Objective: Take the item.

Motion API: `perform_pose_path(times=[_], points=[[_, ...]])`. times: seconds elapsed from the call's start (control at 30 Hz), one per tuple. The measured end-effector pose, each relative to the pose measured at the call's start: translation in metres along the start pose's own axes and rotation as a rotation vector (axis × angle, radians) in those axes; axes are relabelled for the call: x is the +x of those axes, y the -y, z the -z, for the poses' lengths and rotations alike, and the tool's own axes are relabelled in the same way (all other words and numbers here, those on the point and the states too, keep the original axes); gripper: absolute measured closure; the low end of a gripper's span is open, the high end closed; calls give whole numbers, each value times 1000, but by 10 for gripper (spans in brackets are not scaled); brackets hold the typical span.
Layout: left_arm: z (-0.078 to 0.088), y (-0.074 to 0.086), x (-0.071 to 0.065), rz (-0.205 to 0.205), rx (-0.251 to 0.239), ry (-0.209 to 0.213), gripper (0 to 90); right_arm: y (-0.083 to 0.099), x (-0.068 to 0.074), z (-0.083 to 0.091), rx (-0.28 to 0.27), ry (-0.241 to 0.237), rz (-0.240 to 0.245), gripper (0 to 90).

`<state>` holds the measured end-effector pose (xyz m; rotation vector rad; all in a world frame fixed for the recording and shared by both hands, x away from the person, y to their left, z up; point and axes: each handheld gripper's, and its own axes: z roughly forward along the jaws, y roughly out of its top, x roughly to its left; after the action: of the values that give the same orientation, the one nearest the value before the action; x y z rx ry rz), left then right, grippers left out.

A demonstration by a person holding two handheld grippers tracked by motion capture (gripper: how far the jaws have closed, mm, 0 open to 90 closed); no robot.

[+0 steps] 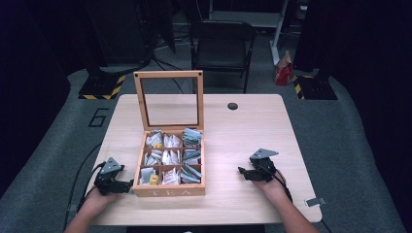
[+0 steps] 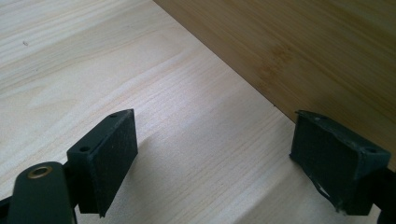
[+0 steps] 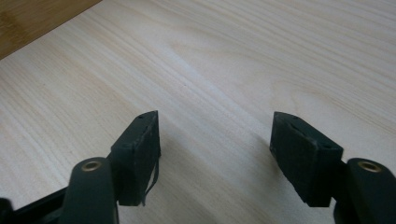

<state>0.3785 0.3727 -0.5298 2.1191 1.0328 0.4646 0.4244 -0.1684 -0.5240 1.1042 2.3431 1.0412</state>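
A wooden tea box (image 1: 168, 190) is sitting near the front edge of the light wooden table (image 1: 243, 131), its glass-paned lid (image 1: 169, 99) standing upright at the back and its nine compartments holding tea bags (image 1: 167, 158). The left gripper (image 1: 127, 185) is resting just beside the box's left wall, jaws spread with bare tabletop between them; in the left gripper view the box's side (image 2: 299, 51) is running close past the right jaw. The right gripper (image 1: 241, 171) is lying well apart from the box, jaws likewise spread, with open table all around it. The packets' labels are too small to read, and both forearms are being cut off by the bottom edge.
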Motion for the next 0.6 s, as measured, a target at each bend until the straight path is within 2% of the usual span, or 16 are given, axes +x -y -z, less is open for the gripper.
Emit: perform_pose_path(times=[0.07,0.1,0.13,0.2,0.3,0.43,0.53,0.6], points=[[0,0,0,-6,-1,-3,142,-2,0,2,27,-7,22,356],[0,0,0,7,0,3,142,-4,2,3,26,-10,13,362],[0,0,0,-7,0,-3,142,-6,1,6,11,-17,17,362],[0,0,0,-6,-1,-4,142,-10,4,10,-11,-40,-6,356],[0,0,0,-6,-1,-3,142,-15,9,16,-23,-70,2,355],[0,0,0,-6,0,-3,142,-22,15,23,-49,-83,-5,356],[0,0,0,-7,0,-3,142,-27,18,28,-61,-94,15,356],[0,0,0,-7,0,-3,142,-30,21,29,-67,-97,12,356]])
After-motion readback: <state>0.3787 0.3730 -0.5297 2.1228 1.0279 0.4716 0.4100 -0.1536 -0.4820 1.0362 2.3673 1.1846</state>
